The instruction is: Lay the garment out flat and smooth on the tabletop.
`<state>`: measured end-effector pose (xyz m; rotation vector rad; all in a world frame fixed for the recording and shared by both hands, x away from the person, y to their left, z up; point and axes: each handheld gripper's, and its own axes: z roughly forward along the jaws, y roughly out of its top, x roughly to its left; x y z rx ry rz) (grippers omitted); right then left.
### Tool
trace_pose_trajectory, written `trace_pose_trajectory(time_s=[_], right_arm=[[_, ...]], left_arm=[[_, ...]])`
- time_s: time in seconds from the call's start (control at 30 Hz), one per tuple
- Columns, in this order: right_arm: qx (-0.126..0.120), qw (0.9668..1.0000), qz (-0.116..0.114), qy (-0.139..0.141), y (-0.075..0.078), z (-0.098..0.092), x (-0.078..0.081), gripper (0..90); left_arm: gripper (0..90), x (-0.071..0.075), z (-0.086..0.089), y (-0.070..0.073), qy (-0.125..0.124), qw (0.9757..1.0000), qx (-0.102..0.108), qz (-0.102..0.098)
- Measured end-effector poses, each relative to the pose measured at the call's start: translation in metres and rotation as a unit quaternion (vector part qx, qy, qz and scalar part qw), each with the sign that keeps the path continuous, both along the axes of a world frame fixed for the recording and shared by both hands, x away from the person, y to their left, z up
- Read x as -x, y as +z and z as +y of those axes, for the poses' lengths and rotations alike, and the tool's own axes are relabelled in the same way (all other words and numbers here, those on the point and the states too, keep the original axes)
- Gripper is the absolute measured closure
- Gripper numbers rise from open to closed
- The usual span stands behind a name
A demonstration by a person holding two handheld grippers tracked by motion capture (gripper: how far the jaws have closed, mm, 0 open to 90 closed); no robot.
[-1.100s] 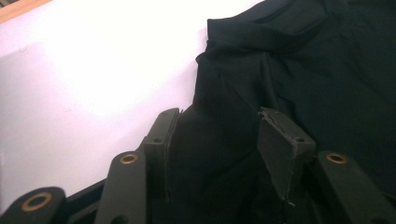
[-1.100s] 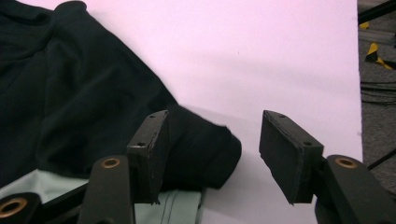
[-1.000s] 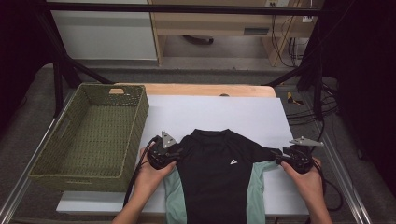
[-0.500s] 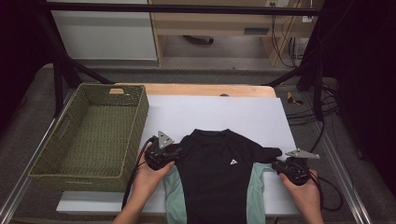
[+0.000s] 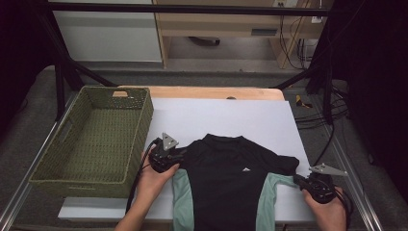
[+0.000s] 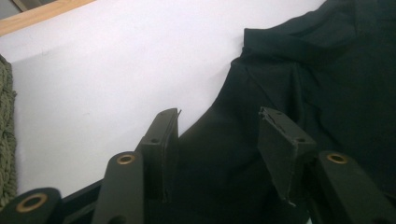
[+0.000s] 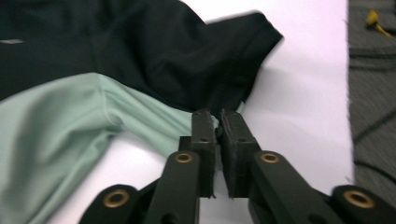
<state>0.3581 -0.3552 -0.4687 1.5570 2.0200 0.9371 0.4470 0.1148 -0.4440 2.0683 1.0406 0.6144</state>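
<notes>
I'm seeing the black shirt (image 5: pixel 230 180) lying flat on the bench (image 5: pixel 226 118); my left hand-held gripper (image 6: pixel 219 135) is straddling its shoulder, jaws spread, while my right hand-held gripper (image 7: pixel 217 122), just closing, is pinching the sleeve edge.

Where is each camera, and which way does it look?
High view: above the table, looking forward and down at the T-shirt, basket, both hands.
Left gripper view: on the left gripper, open jaws over the shirt's black shoulder.
Right gripper view: on the right gripper, pinching the sleeve.
All share the T-shirt.
</notes>
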Motion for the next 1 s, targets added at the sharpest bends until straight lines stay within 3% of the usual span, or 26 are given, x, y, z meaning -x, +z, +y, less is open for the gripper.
trace_pose_trajectory(time_s=[0.1, 0.2, 0.37, 0.47, 0.6, 0.67, 0.73, 0.83, 0.93, 1.0], right_arm=[[0.0, 0.9999, -0.015, 0.001, 0.004, 0.0, -0.008, 62.6], [-0.006, 0.9994, -0.033, -0.002, 0.012, 0.001, -0.019, 51.9], [-0.012, 0.999, -0.044, -0.004, 0.018, 0.0, -0.04, 47.9], [-0.007, 0.9992, -0.038, -0.005, 0.016, 0.002, -0.051, 47.3], [0.008, 0.9998, -0.014, -0.011, 0.01, 0.005, -0.061, 60.2], [0.013, 0.9999, 0.0, -0.008, 0.008, 0.005, -0.062, 77.1], [0.016, 0.9998, 0.011, -0.01, 0.007, 0.002, -0.061, 87.7], [0.022, 0.9993, 0.017, -0.025, 0.006, -0.004, -0.059, 89.1], [0.012, 0.9987, 0.024, -0.043, 0.005, -0.012, -0.057, 88.7], [0.006, 0.9986, 0.024, -0.046, 0.005, -0.012, -0.057, 83.3]], left_arm=[[49.5, -0.005, -0.001, 0.0, 0.001, 0.9999, -0.011, -0.003], [50.3, -0.014, 0.001, -0.001, 0.004, 0.9998, -0.02, 0.008], [50.2, -0.023, -0.002, -0.013, -0.006, 0.9985, -0.04, 0.038], [50.6, -0.028, -0.002, -0.019, -0.001, 0.9981, -0.044, 0.042], [56.5, -0.031, 0.001, -0.022, 0.003, 0.9979, -0.029, 0.057], [60.6, -0.03, 0.003, -0.024, 0.001, 0.9975, -0.025, 0.066], [63.3, -0.029, 0.004, -0.026, 0.002, 0.9969, -0.026, 0.075], [72.3, -0.026, 0.006, -0.028, 0.002, 0.997, -0.015, 0.076], [88.8, -0.021, 0.005, -0.029, -0.004, 0.9972, -0.021, 0.072], [90.0, -0.018, 0.005, -0.028, -0.001, 0.9972, -0.022, 0.072]])
